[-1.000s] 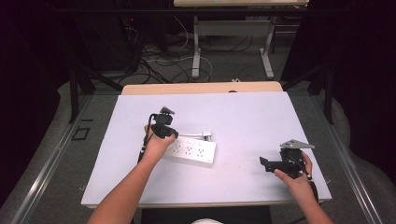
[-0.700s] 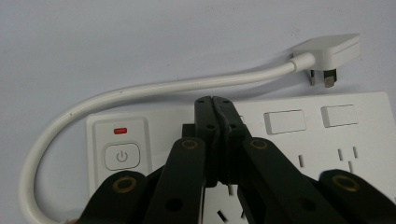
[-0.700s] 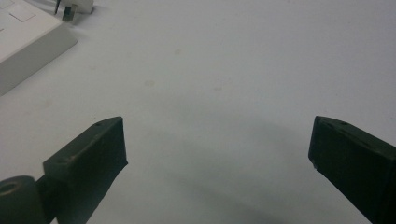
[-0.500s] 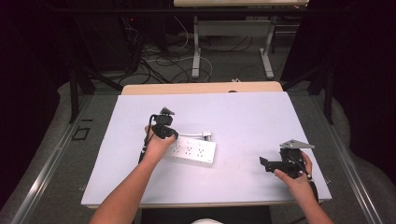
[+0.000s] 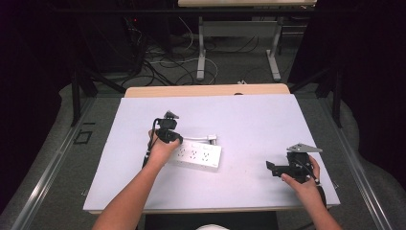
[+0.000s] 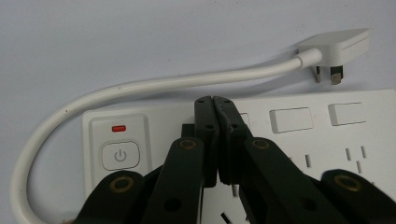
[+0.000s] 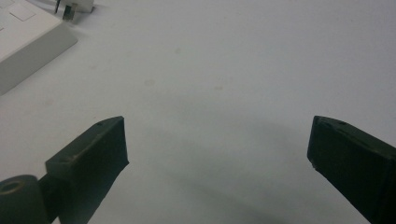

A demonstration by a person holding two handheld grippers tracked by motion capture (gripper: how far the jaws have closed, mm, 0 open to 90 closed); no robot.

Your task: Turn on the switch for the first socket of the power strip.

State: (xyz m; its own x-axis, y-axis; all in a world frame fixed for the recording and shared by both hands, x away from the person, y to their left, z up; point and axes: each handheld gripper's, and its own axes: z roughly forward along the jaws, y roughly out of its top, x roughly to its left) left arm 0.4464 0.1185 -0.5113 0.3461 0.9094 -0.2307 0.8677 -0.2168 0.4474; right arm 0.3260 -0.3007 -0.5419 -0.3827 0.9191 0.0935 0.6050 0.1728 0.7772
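**Left gripper closed-tip over power strip, right idle and open**

Power strip [image 5: 197,155] lies flat on the white table [image 5: 249,120], left of centre, long axis running roughly left-right across the person's front, slightly skewed. Its short white cord [image 6: 140,86] loops from the switch end round the far side and ends at the plug [image 6: 338,46], which lies on the table just beyond the strip, apart from it.

Left gripper [image 6: 215,102]: jaws together, nothing between them. The closed tips sit over the strip's top face, just to the right of the power button [image 6: 120,155] in the left gripper view, near the first socket row. Whether the tips touch the surface cannot be told. The red indicator [image 6: 118,128] sits above the button.

Right gripper [image 7: 217,140]: jaws wide apart, holding nothing, aimed low over bare table. In the high view it sits near the table's right front edge [image 5: 276,168], well apart from the strip; the strip's near corner shows at the upper left of the right gripper view.

Key relation: the button lies a short sideways step along the strip's long axis from the left tips, toward the cord end. The left hand [image 5: 160,151] is by far the nearer. Judgement: if the button is the target, a small shift toward the cord end and a downward press with closed tips would do it; the strip is unrestrained and may slide.
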